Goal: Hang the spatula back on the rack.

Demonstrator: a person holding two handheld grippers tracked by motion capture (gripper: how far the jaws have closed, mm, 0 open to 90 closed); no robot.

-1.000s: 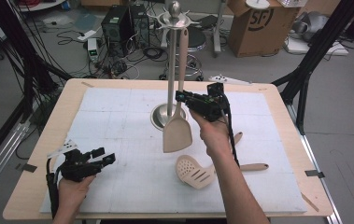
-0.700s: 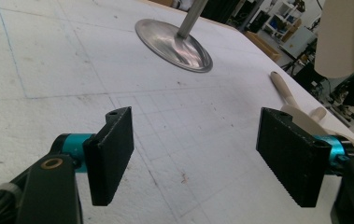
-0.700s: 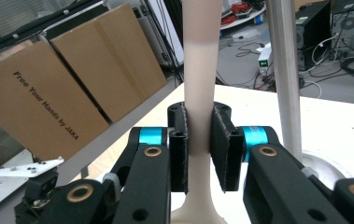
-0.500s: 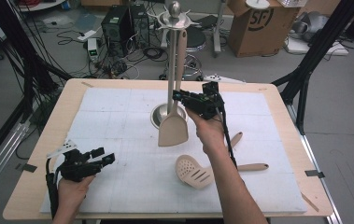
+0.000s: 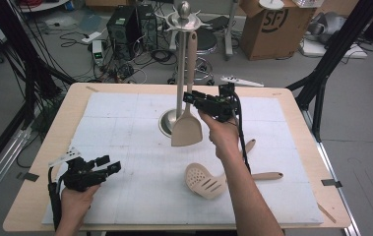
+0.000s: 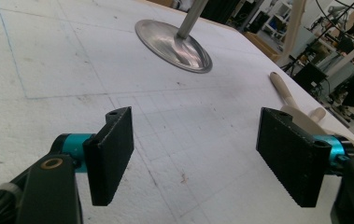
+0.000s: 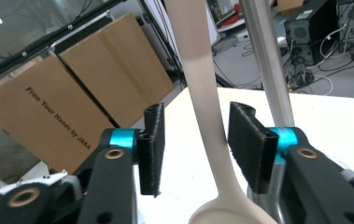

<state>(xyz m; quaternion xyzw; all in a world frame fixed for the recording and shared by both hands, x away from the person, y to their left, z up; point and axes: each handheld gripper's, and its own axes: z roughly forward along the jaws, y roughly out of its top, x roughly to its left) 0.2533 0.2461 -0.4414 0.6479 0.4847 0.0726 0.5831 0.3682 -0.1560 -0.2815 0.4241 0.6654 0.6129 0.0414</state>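
A beige spatula (image 5: 187,130) hangs upright beside the pole of a metal utensil stand (image 5: 180,73), its handle reaching up to the hooks at the top. My right gripper (image 5: 192,98) is at the handle, just above the blade. In the right gripper view the handle (image 7: 202,84) passes between the open jaws of that gripper (image 7: 195,149), with a gap on each side. My left gripper (image 5: 108,165) is held low over the white mat at the front left. It stands open (image 6: 195,154) with nothing in it and looks toward the stand's base (image 6: 174,39).
A beige slotted turner (image 5: 204,181) lies on the white mat (image 5: 125,123) in front of the right forearm, with a second utensil's handle (image 5: 249,145) behind it. Cardboard boxes, cables and black frame legs surround the table.
The spatula's blade has risen a little and swung slightly toward the pole. My right gripper has shifted a bit left with it. The left gripper has stayed put.
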